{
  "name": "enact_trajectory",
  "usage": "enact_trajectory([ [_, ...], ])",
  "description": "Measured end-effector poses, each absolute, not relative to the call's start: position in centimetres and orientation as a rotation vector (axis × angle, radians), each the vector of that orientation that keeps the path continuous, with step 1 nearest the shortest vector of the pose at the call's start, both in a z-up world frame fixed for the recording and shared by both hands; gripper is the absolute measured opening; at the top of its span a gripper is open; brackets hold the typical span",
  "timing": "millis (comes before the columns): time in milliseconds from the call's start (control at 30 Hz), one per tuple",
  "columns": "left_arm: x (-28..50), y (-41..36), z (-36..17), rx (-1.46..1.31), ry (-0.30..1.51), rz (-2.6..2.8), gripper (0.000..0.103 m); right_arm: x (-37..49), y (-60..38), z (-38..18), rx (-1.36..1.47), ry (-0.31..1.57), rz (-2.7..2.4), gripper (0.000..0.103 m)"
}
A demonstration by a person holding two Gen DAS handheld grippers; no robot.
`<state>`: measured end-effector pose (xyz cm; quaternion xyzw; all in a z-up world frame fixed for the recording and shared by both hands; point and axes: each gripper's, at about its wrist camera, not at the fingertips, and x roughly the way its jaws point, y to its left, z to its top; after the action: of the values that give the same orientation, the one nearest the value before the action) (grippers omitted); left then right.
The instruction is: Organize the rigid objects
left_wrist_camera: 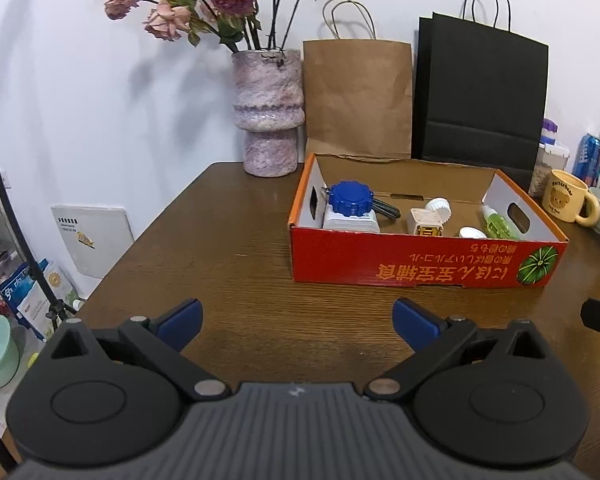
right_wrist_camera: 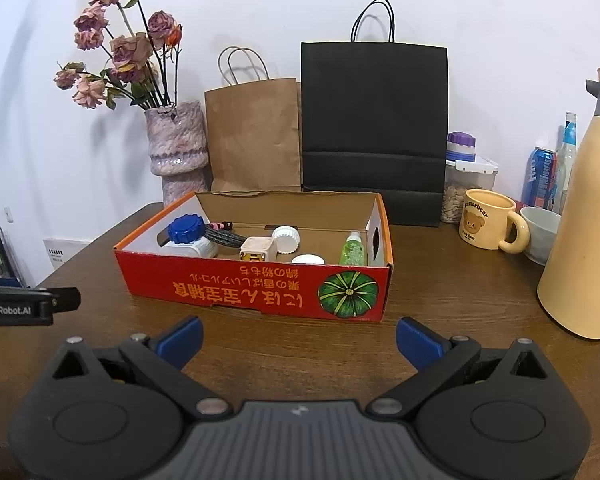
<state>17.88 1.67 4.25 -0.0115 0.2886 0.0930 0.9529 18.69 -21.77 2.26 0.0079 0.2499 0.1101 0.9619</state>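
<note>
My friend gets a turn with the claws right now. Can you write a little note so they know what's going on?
Left claw: open, holding nothing, low over the wooden table.
Right claw: open, holding nothing, just in front of the red box.
In the box: blue-capped white bottle, braided cable, small cream cube, two white caps, small green bottle.
Done: those things are already inside the box.
Left: I can't see any small loose things on the table in front of the box. The yellow bear mug and cream jug stand to the right.
</note>
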Motion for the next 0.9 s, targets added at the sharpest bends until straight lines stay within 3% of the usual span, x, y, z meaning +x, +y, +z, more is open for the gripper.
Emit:
enact_trajectory([
  [900, 17.2, 0.4, 3.8, -0.004, 0.608, 0.157, 0.103, 17.7, -22.1, 2.5, 0.013, 0.504, 0.212, 0.103],
])
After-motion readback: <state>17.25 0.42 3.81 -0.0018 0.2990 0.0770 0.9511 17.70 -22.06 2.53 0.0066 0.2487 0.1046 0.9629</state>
